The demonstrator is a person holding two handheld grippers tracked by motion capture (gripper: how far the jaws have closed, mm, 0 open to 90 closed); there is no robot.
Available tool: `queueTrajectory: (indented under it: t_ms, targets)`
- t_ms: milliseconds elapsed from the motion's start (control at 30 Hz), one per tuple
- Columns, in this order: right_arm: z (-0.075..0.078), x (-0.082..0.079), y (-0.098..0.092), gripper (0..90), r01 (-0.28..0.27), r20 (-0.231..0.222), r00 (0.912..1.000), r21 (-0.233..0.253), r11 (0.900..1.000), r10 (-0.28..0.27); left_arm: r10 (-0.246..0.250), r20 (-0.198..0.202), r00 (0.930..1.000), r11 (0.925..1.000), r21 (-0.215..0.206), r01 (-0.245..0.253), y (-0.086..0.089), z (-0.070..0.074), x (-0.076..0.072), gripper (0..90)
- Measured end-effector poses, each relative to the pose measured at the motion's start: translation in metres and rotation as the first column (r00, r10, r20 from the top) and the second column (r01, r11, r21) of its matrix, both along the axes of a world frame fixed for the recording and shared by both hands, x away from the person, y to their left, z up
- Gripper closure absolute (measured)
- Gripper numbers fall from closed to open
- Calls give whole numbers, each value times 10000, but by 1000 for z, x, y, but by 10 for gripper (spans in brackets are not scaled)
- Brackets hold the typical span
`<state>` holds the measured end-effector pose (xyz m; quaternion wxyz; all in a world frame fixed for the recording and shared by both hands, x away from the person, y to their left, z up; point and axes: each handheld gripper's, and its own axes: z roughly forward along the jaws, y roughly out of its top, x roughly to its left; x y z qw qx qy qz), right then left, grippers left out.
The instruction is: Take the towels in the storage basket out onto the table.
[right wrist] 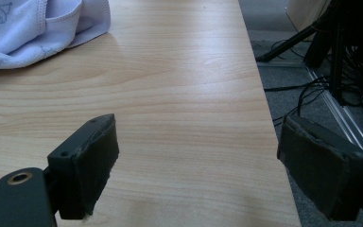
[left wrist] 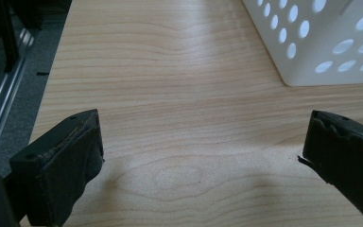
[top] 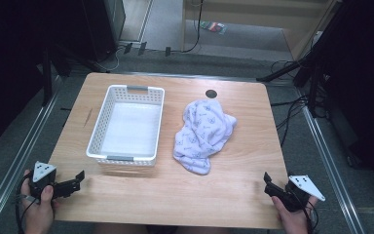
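A crumpled pale lilac cloth [top: 204,134] with a small printed pattern lies on the wooden table [top: 175,195], right of centre. Left of it stands a white perforated basket [top: 126,125], with nothing inside. My left gripper [top: 77,181] rests at the near left corner, open, jaws wide apart over bare wood [left wrist: 203,142], with the basket's corner [left wrist: 321,42] ahead to the right. At the near right corner my right gripper [top: 269,184] is open too, nothing between its jaws, and the cloth's edge [right wrist: 42,28] lies ahead to the left.
A small dark round mark [top: 211,93] sits near the table's far edge. Metal rails [top: 19,146] run along both sides of the table, with cables and stand legs [top: 302,73] on the floor to the right. The table's right edge [right wrist: 264,109] is close to my right gripper.
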<state>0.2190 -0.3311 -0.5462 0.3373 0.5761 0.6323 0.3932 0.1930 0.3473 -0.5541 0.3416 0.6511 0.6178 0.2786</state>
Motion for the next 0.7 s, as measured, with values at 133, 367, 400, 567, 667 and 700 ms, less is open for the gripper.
queueTrajectory:
  t_ms: [133,367,400,567,667,700]
  targets:
    - [0,0,0,137,-2,27,10000,30,10000,2,51,-102,9999,9999,115,-50,-1,-1,2,0]
    - [0,0,0,137,-3,54,10000,51,10000,2,52,-195,9998,9998,205,-48,-2,0,2,0]
    - [0,0,0,137,1,46,10000,51,10000,-1,42,-204,9998,9998,210,-37,-2,0,2,0]
    - [0,0,0,137,-23,43,10000,39,10000,23,4,-180,9998,9998,191,-1,-2,-1,2,0]
    - [0,0,0,137,-61,77,10000,-12,10000,61,-71,-185,9998,9998,168,74,-2,0,2,0]
    - [0,-1,0,137,-78,86,9999,-4,10000,78,-94,-139,9999,9998,174,97,-2,0,2,0]
